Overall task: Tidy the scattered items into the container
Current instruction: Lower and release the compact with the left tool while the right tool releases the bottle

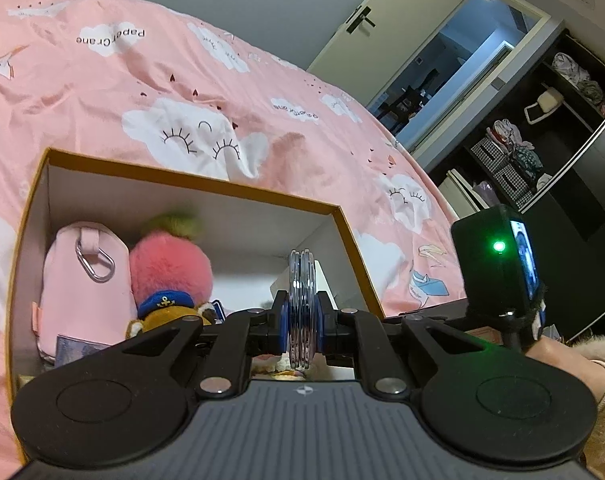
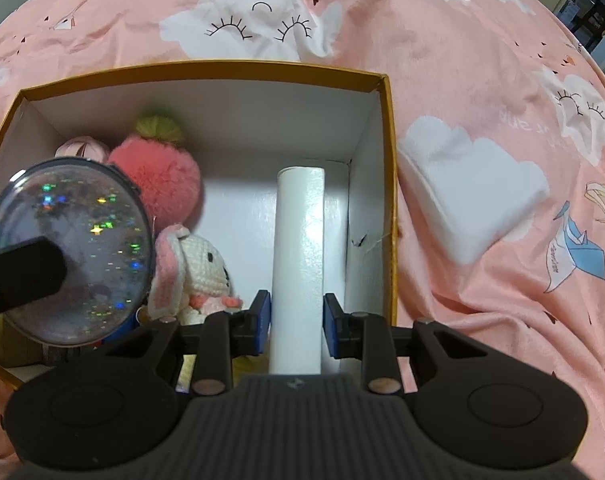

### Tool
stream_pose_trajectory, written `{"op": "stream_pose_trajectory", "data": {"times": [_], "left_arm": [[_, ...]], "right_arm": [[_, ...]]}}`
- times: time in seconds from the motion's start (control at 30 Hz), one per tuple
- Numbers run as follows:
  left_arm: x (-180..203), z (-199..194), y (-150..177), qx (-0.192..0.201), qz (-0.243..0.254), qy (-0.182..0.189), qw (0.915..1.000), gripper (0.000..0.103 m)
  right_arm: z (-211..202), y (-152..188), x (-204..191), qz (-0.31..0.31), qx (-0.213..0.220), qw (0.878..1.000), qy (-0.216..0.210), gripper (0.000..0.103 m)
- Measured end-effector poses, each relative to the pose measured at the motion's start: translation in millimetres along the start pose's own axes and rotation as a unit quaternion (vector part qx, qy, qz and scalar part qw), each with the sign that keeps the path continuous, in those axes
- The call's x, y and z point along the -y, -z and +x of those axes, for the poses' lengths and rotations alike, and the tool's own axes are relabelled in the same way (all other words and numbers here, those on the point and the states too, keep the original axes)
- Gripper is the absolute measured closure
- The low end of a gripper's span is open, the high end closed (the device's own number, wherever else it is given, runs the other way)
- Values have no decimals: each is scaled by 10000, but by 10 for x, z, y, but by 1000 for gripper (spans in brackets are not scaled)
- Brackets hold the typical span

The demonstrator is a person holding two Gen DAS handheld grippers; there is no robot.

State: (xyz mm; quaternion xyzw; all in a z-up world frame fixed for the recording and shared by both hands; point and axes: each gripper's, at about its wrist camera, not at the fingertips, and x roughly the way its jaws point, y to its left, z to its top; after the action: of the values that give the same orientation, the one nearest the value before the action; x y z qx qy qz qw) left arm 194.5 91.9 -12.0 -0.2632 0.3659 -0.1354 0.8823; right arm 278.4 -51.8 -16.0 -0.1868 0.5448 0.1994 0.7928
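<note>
Right wrist view: my right hand-held gripper [image 2: 296,322] is holding a white cylindrical tube [image 2: 300,248] between its blue pads, jaws narrow around it. The tube's long axis runs straight ahead toward 12 o'clock and reaches down into the open yellow-rimmed cardboard box [image 2: 386,184] on the pink cloud-print bedspread [image 2: 482,60]. It sits along the box's right wall, at 3 o'clock from the pink fluffy plush ball [image 2: 158,184] and the white crocheted bunny [image 2: 200,266]. At 9 o'clock, my left hand-held gripper [image 1: 301,316] is clamped tight on a round clear glitter-filled disc [image 2: 74,248], held edge-on over the box's near left part. Both things hang above the box; I judge the tube nearer the floor, so the right hand should let go first.
</note>
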Motion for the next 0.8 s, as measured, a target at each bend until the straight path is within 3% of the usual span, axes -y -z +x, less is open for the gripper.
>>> {"op": "stream_pose_trajectory", "data": {"times": [0.2, 0.33, 0.5, 0.57, 0.8], "left_arm": [[44, 128, 0, -136, 26, -91, 9999, 88], [63, 213, -18, -200, 22, -152, 9997, 88], [60, 334, -75, -237, -24, -334, 9992, 88], [32, 338, -112, -243, -55, -417, 9988, 88], [-99, -15, -261, -109, -155, -501, 9986, 88]], "right_arm": [[-13, 7, 66, -71, -44, 9999, -100, 76], [-98, 30, 150, -19, 131, 9991, -394, 75], [-270, 83, 280, 44, 700, 9948, -740, 64], [-346, 110, 319, -15, 1010, 9921, -748, 64], [-469, 245, 441, 31, 1903, 9786, -777, 55]]}}
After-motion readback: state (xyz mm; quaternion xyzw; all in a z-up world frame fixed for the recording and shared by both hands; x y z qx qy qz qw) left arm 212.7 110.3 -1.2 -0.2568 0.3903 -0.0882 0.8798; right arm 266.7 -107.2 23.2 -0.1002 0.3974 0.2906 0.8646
